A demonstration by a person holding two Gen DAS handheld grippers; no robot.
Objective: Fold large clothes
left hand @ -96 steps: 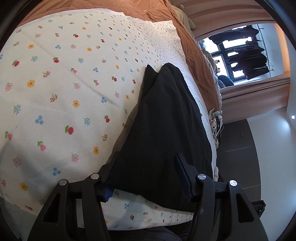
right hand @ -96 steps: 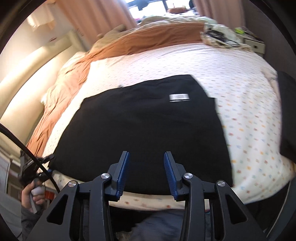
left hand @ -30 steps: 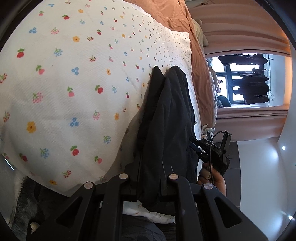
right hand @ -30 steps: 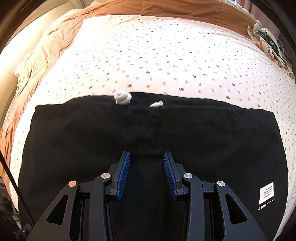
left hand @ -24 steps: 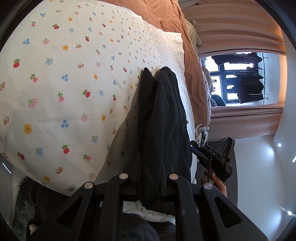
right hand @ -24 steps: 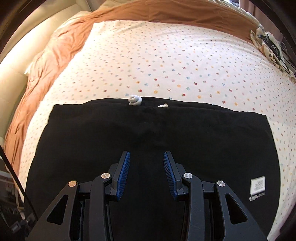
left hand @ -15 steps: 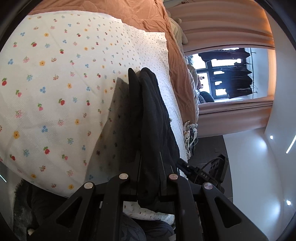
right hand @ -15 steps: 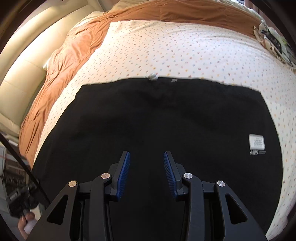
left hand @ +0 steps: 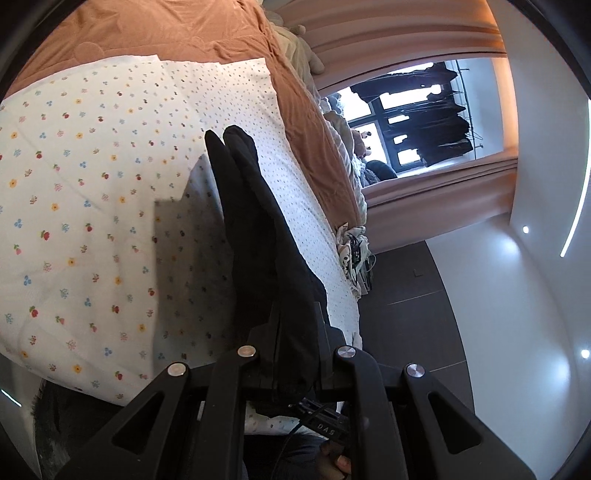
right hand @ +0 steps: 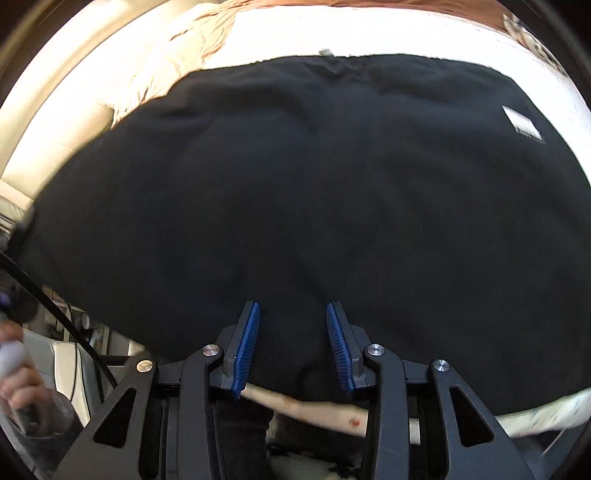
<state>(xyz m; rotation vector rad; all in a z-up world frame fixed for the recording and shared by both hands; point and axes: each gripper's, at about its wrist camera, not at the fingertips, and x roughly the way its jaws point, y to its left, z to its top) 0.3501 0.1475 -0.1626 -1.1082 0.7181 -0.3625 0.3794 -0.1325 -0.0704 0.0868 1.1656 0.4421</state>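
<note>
A large black garment (left hand: 255, 236) rises on edge from the floral bed sheet (left hand: 85, 192) in the left wrist view. My left gripper (left hand: 295, 332) is shut on its near edge and holds it lifted. In the right wrist view the same garment (right hand: 314, 177) fills most of the frame, with a white label (right hand: 524, 123) at the upper right and a white drawstring (right hand: 325, 51) at its far edge. My right gripper (right hand: 292, 343) is open, its blue pads (right hand: 249, 341) on either side of the garment's near edge without pinching it.
An orange-brown blanket (left hand: 166, 33) covers the far end of the bed. Curtains and a window (left hand: 417, 122) with hanging clothes stand beyond it. Dark floor (left hand: 406, 295) lies beside the bed. A small pile of items (left hand: 351, 251) sits at the bed's edge.
My left gripper closed on the garment's edge and lifted it upright. My right gripper has moved in low at the near edge, so the garment now fills its view.
</note>
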